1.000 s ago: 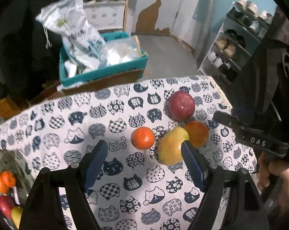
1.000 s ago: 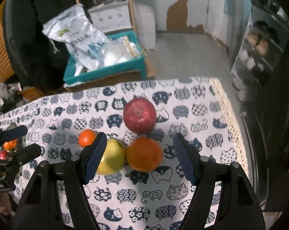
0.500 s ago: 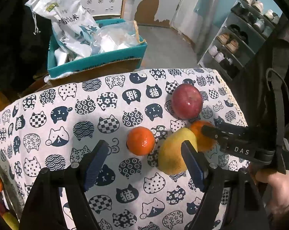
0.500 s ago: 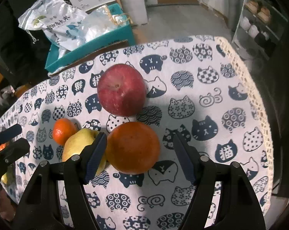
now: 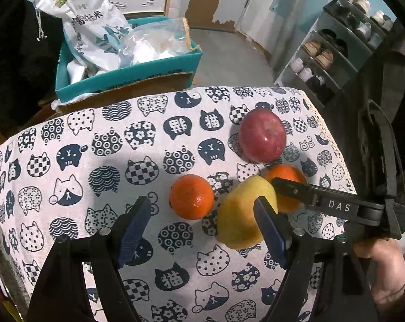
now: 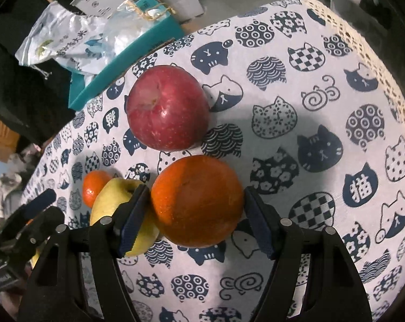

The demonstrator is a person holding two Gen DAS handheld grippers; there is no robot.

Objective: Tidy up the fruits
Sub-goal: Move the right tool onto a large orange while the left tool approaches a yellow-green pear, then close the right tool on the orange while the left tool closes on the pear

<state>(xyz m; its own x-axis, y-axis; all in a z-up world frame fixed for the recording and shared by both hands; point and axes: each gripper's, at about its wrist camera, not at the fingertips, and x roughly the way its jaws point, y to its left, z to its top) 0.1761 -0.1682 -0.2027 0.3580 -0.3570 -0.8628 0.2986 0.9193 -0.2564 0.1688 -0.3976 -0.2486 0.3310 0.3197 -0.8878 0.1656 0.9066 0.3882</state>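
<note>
On the cat-print tablecloth (image 5: 95, 161) lie a red apple (image 5: 262, 134) (image 6: 167, 110), a big orange (image 6: 197, 201) (image 5: 285, 174), a yellow fruit (image 5: 242, 214) (image 6: 114, 196) and a small mandarin (image 5: 191, 197) (image 6: 94, 187), all close together. My right gripper (image 6: 197, 204) points steeply down with the big orange between its blue pads (image 6: 134, 214). The pads stand right at the orange's sides, and the orange rests on the cloth. My left gripper (image 5: 199, 220) hangs open just short of the mandarin, its right finger (image 5: 269, 230) in front of the yellow fruit. It holds nothing.
Beyond the far table edge a teal box (image 5: 148, 67) holds white plastic bags. A shoe rack (image 5: 336, 48) stands at the back right. The lace-trimmed table edge (image 6: 363, 53) runs close to the right of the fruit. A hand (image 5: 382, 273) grips the right tool.
Both grippers have come down closer to the fruit. The right one has rolled and sunk until its pads flank the big orange. The fruit has not moved.
</note>
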